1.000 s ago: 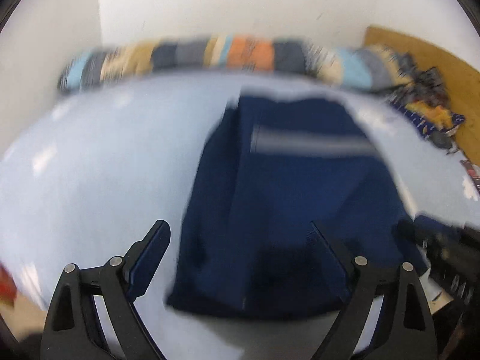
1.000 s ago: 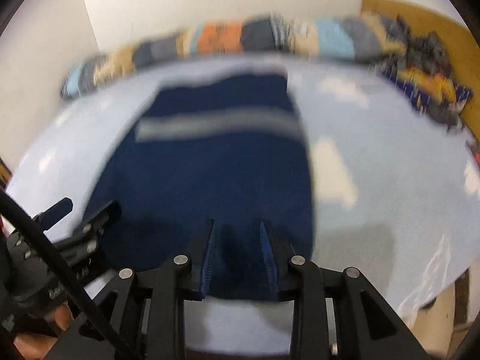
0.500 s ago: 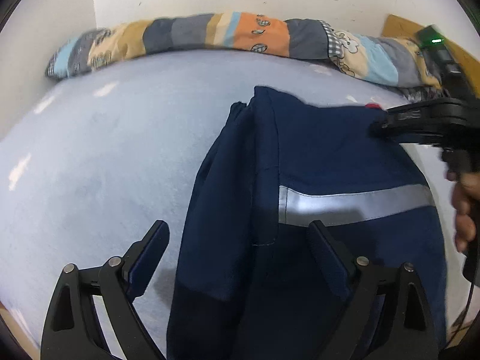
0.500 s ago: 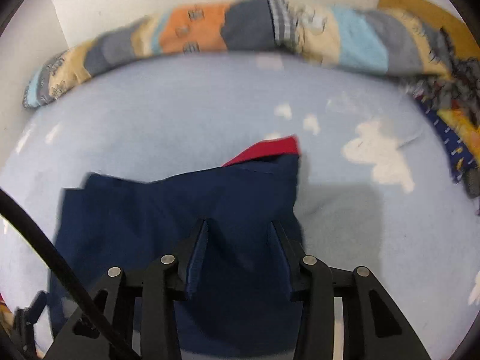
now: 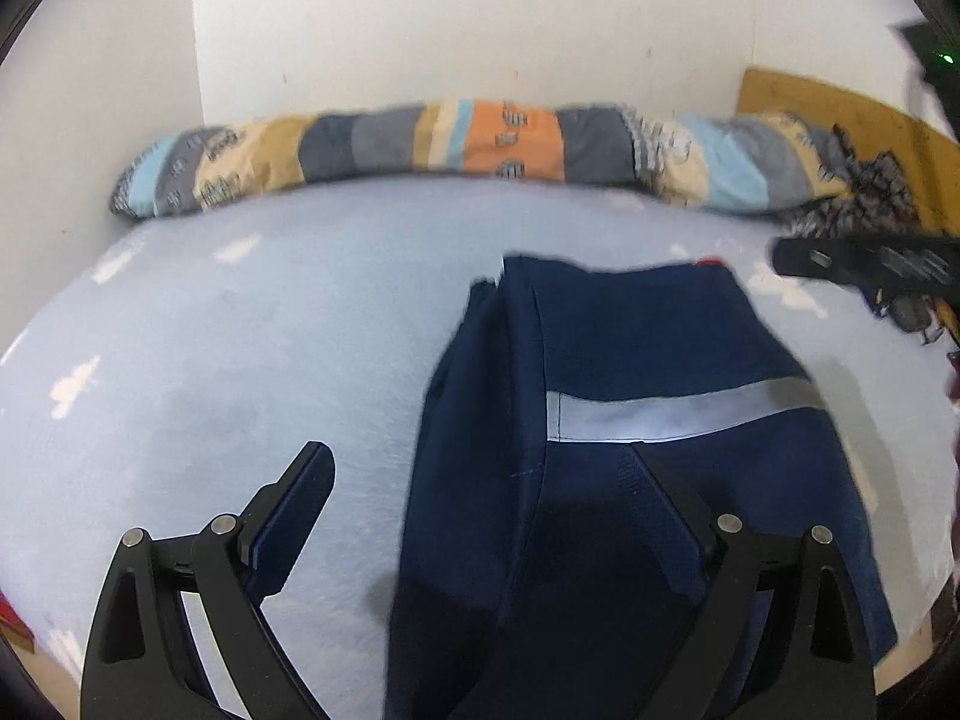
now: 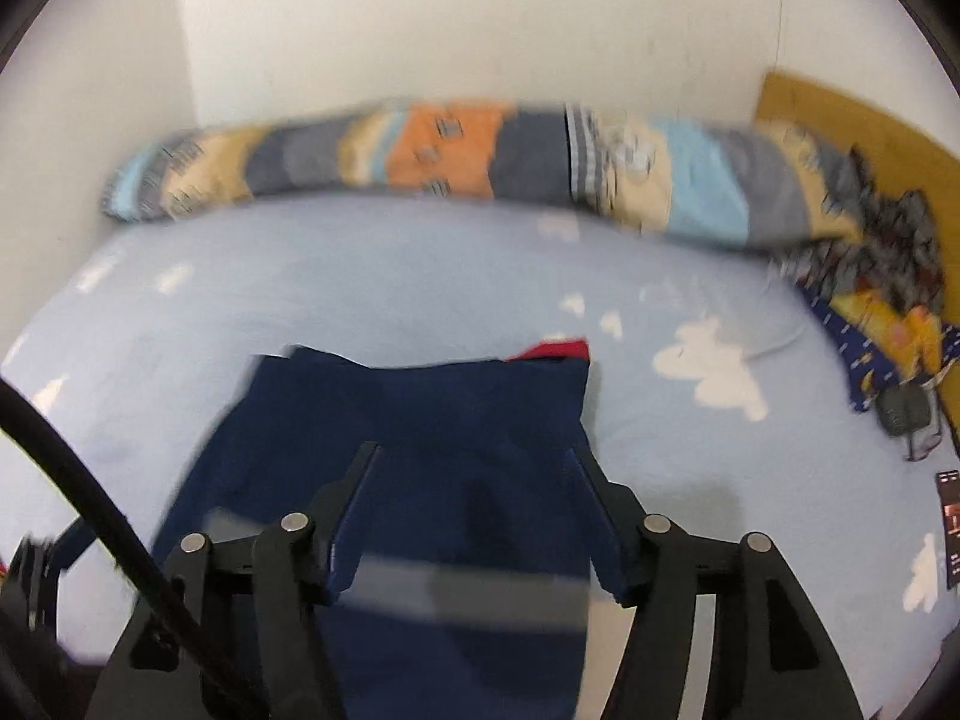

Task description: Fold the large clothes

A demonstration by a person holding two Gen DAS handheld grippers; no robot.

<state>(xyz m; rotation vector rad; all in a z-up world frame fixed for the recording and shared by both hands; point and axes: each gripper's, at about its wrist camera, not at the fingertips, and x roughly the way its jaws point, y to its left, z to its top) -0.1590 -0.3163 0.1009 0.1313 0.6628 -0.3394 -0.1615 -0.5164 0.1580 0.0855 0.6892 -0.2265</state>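
On the pale blue cloud-print bedsheet (image 5: 270, 330) the navy garment with a grey reflective stripe (image 5: 630, 360) lies folded lengthwise. My right gripper (image 6: 474, 480) has just been opening, empty; my left gripper (image 5: 480, 480) gapes too. Cross folds probably remain.

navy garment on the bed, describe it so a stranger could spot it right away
Start at the pale blue bed sheet below the long patchwork bolster by the wall. The navy garment lies folded on the sheet. A grey reflective stripe crosses it and a red bit peeks out at its far edge, unlike the patterned clothes pile.
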